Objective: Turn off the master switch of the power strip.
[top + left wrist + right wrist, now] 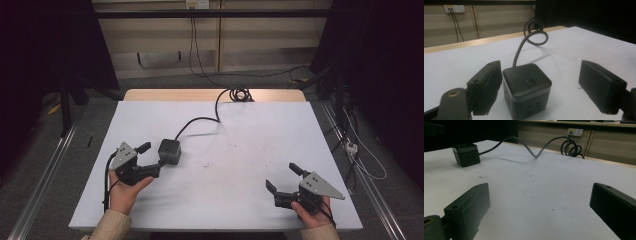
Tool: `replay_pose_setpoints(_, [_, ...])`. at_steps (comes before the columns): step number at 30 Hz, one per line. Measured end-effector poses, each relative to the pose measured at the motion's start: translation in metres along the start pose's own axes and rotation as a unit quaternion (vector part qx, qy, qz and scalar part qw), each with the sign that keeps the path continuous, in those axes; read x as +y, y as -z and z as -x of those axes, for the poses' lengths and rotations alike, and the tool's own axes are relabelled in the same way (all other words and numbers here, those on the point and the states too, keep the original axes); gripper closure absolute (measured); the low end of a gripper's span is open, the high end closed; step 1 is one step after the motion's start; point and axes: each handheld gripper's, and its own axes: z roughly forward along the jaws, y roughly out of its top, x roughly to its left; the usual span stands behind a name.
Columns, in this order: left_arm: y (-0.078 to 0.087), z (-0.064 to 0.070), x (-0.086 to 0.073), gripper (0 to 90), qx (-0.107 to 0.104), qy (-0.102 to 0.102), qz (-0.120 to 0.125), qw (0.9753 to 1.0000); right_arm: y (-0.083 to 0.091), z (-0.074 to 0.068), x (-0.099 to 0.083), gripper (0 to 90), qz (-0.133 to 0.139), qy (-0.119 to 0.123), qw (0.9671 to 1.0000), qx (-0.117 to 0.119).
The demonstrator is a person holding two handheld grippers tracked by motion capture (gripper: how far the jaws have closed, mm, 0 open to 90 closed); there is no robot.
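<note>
On the white-topped table [240, 165], a dark grey cube-shaped power socket block [169, 150] sits left of centre, its black cable [200, 120] snaking to a coil [241, 93] at the far edge. The left gripper [152, 155], held in the person's left hand [124, 192], has its jaws spread wide, one jaw right against the cube's side, the other well clear. Near the right corner, the right gripper [282, 177] gapes wide over bare tabletop, holding nothing.

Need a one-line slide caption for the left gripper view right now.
Left gripper, jaws open, straddles a black cube power strip whose cable loops back across the white table.
</note>
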Motion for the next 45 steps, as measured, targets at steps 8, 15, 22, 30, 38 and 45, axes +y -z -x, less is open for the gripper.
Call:
replay_pose_setpoints(8, [-0.001,-0.003,0.003,31.6,-0.004,-0.004,0.000,1.0000,0.000,0.000,0.000,2.7,0.000,0.000,1.0000,0.000])
replay_pose_setpoints(15, [-0.002,-0.006,0.005,42.1,-0.007,0.013,-0.007,0.9999,0.000,0.001,0.000,2.7,0.001,0.002,1.0000,0.001])
replay_pose_setpoints(22, [-0.005,-0.007,0.007,50.9,-0.007,0.013,-0.008,0.9999,0.000,0.001,0.000,2.8,0.000,0.002,1.0000,0.001])
replay_pose_setpoints(30, [-0.009,-0.008,0.010,54.1,-0.009,0.014,-0.020,0.9997,0.000,0.001,0.000,2.8,0.001,0.000,1.0000,0.001])
replay_pose_setpoints(38, [-0.014,-0.009,0.012,57.4,-0.008,0.013,-0.029,0.9995,0.000,0.001,0.000,2.7,0.001,-0.001,1.0000,-0.001])
replay_pose_setpoints(45, [-0.019,-0.012,0.013,60.7,-0.006,0.022,-0.032,0.9992,0.001,0.001,0.000,2.6,0.001,-0.002,1.0000,-0.002])
